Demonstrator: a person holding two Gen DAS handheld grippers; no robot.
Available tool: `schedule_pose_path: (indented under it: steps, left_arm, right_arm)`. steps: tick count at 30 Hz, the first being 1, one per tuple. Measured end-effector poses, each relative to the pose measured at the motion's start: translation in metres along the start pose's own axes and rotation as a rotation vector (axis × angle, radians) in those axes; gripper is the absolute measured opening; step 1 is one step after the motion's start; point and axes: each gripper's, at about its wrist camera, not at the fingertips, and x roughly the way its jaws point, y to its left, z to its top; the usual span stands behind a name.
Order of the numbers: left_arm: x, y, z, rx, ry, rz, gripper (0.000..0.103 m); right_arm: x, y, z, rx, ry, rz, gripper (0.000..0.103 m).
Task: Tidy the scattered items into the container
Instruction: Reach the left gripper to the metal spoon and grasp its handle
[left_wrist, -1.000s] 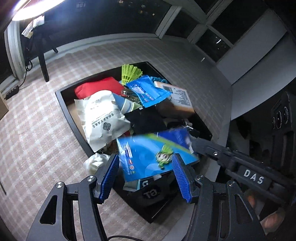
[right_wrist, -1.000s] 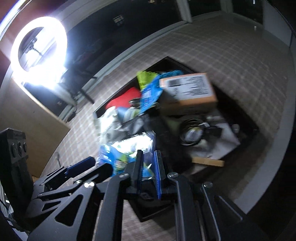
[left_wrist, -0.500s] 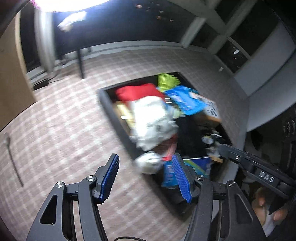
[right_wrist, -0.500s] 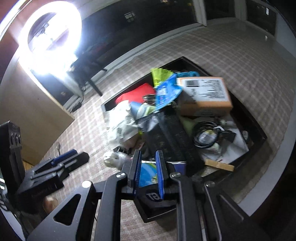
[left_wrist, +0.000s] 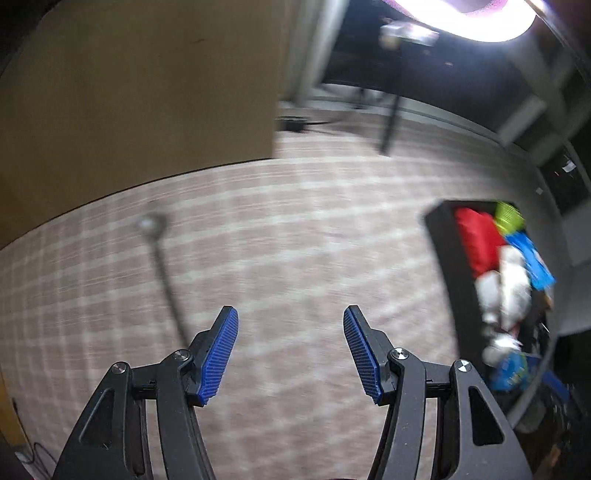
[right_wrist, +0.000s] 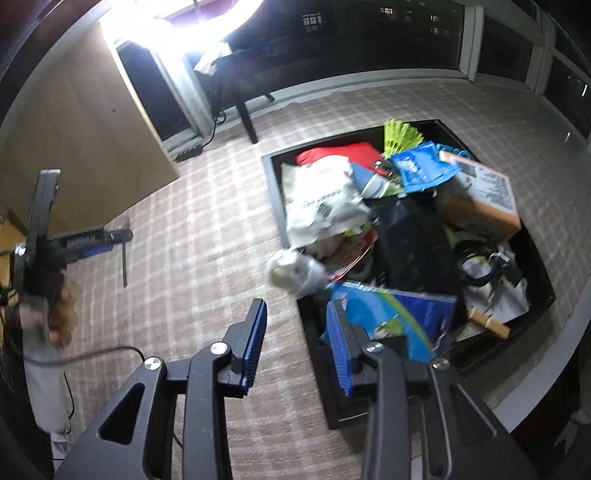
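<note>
A black container (right_wrist: 275, 206) sits on the checked cloth, heaped with items: a blue booklet (right_wrist: 399, 314), a white bag (right_wrist: 321, 195), a red cloth (right_wrist: 347, 151), a cardboard box (right_wrist: 480, 195). A crumpled white wad (right_wrist: 291, 271) rests on its near rim. My right gripper (right_wrist: 295, 325) is open and empty over the container's near-left edge. My left gripper (left_wrist: 290, 332) is open and empty over bare cloth, left of the container (left_wrist: 443, 236). A thin grey stick with a round end (left_wrist: 162, 266) lies on the cloth ahead of it; it also shows in the right wrist view (right_wrist: 123, 254).
A tan cabinet (right_wrist: 85, 122) stands at the left. A dark table leg (right_wrist: 247, 122) and a power strip (right_wrist: 188, 153) sit at the back. A bright ring light (left_wrist: 480, 18) glares above. The left gripper's body (right_wrist: 44, 229) shows at the far left.
The right gripper has opened and left the blue booklet in the container. The left gripper has swung left, away from the container, toward the grey stick.
</note>
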Motion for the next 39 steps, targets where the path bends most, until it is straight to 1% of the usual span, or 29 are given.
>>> schedule_pose_path:
  steps: [4, 7, 9, 12, 14, 16, 17, 18, 23, 25, 26, 27, 29, 31, 33, 37, 39]
  left_arm:
    - [0.013, 0.040, 0.013, -0.063, 0.019, 0.045, 0.056]
    - [0.026, 0.065, 0.024, -0.119, 0.039, 0.060, 0.056]
    - [0.035, 0.078, 0.030, -0.152, 0.050, 0.064, 0.050]
    - [0.049, 0.089, 0.034, -0.180, 0.077, 0.065, 0.048]
    - [0.059, 0.091, 0.034, -0.176, 0.089, 0.084, 0.048]
    - [0.067, 0.091, 0.034, -0.176, 0.099, 0.098, 0.044]
    - [0.071, 0.091, 0.034, -0.180, 0.105, 0.103, 0.039]
    - [0.075, 0.091, 0.033, -0.188, 0.112, 0.108, 0.037]
    - [0.083, 0.082, 0.035, -0.181, 0.097, 0.157, 0.034]
    - [0.087, 0.072, 0.037, -0.146, 0.085, 0.209, 0.026]
    - [0.087, 0.068, 0.036, -0.125, 0.073, 0.218, 0.018]
    - [0.088, 0.064, 0.035, -0.111, 0.062, 0.221, 0.008]
    - [0.088, 0.059, 0.034, -0.097, 0.052, 0.234, 0.007]
    - [0.088, 0.057, 0.033, -0.098, 0.058, 0.229, 0.007]
    - [0.083, 0.061, 0.033, -0.124, 0.072, 0.180, 0.007]
    - [0.059, 0.070, 0.035, -0.159, 0.050, 0.118, 0.007]
    - [0.044, 0.067, 0.036, -0.178, 0.042, 0.075, 0.007]
  right_arm:
    - [0.001, 0.006, -0.016, 0.022, 0.008, 0.016, 0.038]
    - [0.001, 0.006, -0.031, 0.045, 0.016, 0.030, 0.038]
    - [-0.001, 0.006, -0.038, 0.059, 0.014, 0.027, 0.038]
    - [-0.003, 0.002, -0.048, 0.082, 0.013, 0.018, 0.038]
    - [-0.003, -0.002, -0.054, 0.095, 0.013, 0.008, 0.038]
    - [-0.003, -0.007, -0.058, 0.108, 0.017, -0.001, 0.038]
    - [-0.003, -0.009, -0.060, 0.116, 0.019, -0.003, 0.038]
    - [-0.003, -0.011, -0.062, 0.123, 0.021, -0.004, 0.038]
    - [-0.003, -0.022, -0.069, 0.156, 0.026, -0.014, 0.038]
    - [-0.005, -0.025, -0.072, 0.172, 0.024, -0.012, 0.038]
    - [-0.006, -0.027, -0.073, 0.181, 0.021, -0.012, 0.038]
    - [-0.007, -0.028, -0.074, 0.189, 0.017, -0.015, 0.038]
    - [-0.009, -0.031, -0.075, 0.201, 0.010, -0.017, 0.038]
    - [-0.010, -0.033, -0.077, 0.209, 0.008, -0.018, 0.038]
    - [-0.013, -0.036, -0.078, 0.214, 0.002, -0.020, 0.038]
    - [-0.023, -0.044, -0.078, 0.229, -0.024, -0.011, 0.038]
    - [-0.027, -0.048, -0.078, 0.239, -0.037, -0.008, 0.038]
